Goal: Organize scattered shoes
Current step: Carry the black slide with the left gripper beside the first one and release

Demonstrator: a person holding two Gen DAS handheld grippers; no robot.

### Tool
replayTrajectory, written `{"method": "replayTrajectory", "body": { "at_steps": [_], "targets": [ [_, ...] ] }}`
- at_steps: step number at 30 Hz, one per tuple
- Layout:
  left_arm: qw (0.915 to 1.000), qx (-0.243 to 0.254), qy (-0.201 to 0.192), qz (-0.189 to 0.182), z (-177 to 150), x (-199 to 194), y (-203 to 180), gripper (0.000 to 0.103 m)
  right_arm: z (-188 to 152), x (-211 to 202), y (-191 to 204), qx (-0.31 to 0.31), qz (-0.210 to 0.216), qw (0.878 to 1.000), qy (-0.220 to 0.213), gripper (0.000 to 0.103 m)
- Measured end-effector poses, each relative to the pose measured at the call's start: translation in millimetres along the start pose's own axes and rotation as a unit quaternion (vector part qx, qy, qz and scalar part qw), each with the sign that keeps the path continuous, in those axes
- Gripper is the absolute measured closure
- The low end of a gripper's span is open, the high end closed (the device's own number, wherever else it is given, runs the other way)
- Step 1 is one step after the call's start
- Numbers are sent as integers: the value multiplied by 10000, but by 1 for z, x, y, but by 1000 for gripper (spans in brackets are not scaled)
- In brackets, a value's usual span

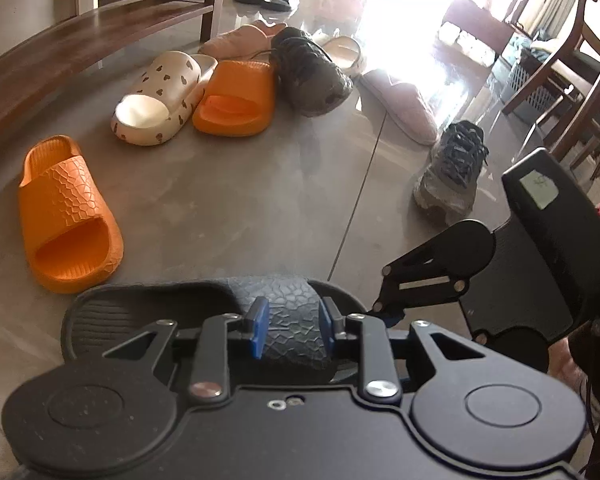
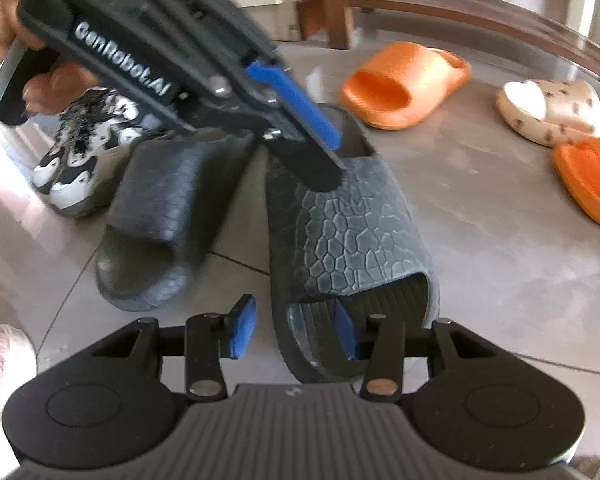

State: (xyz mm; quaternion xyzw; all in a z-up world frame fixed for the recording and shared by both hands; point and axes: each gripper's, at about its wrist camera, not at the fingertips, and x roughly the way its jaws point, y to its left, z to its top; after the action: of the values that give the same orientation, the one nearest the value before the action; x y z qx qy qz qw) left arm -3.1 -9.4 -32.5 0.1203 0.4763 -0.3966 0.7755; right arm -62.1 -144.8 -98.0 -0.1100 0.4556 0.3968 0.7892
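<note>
i have both grippers on one dark slide (image 2: pixel 352 240), the right-hand one of a matching pair, to drag it in line beside its mate (image 2: pixel 168 216) on the grey tiled floor (image 1: pixel 260 200). the mate lies just to its left, near but a little askew, with a black-and-white sneaker (image 2: pixel 84 148) behind it; that corner looks like the start of the tidy row.

the left gripper (image 1: pixel 292 324) comes at the strap from above, tilted steeply down, its blue pads set narrow against the two sides of the textured band. i judge that as a pinch on the strap, though a loose one.

the right gripper (image 2: pixel 296 328) sits low at the toe end, also angled down, jaws about half wide: one pad is inside the toe opening, the other outside the slide's edge, over the floor. i can't tell whether it is truly clamped on the side wall or only straddling it.

the rest is unsorted: two orange slides (image 1: pixel 66 216), apart from each other, a cream heart-print slide (image 1: pixel 160 96), a dark sneaker (image 1: pixel 312 76), pink slippers (image 1: pixel 404 108) and a grey sneaker (image 1: pixel 452 168).
</note>
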Motion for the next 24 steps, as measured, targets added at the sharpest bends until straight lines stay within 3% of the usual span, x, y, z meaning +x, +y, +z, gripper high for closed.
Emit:
{"method": "replayTrajectory", "body": {
  "at_steps": [8,14,24],
  "targets": [
    [9987,-237,-90,447,-11,-23,8,76,16,19,25,-201,559,9982,-15,56],
    [9940,-506,-118,966,-32,-38,3,70,11,0,20,-292,694,9972,2,56],
    [9908,-738,179,1119,-60,-47,4,70,24,-24,-7,-290,73,9995,41,56]
  ]
}}
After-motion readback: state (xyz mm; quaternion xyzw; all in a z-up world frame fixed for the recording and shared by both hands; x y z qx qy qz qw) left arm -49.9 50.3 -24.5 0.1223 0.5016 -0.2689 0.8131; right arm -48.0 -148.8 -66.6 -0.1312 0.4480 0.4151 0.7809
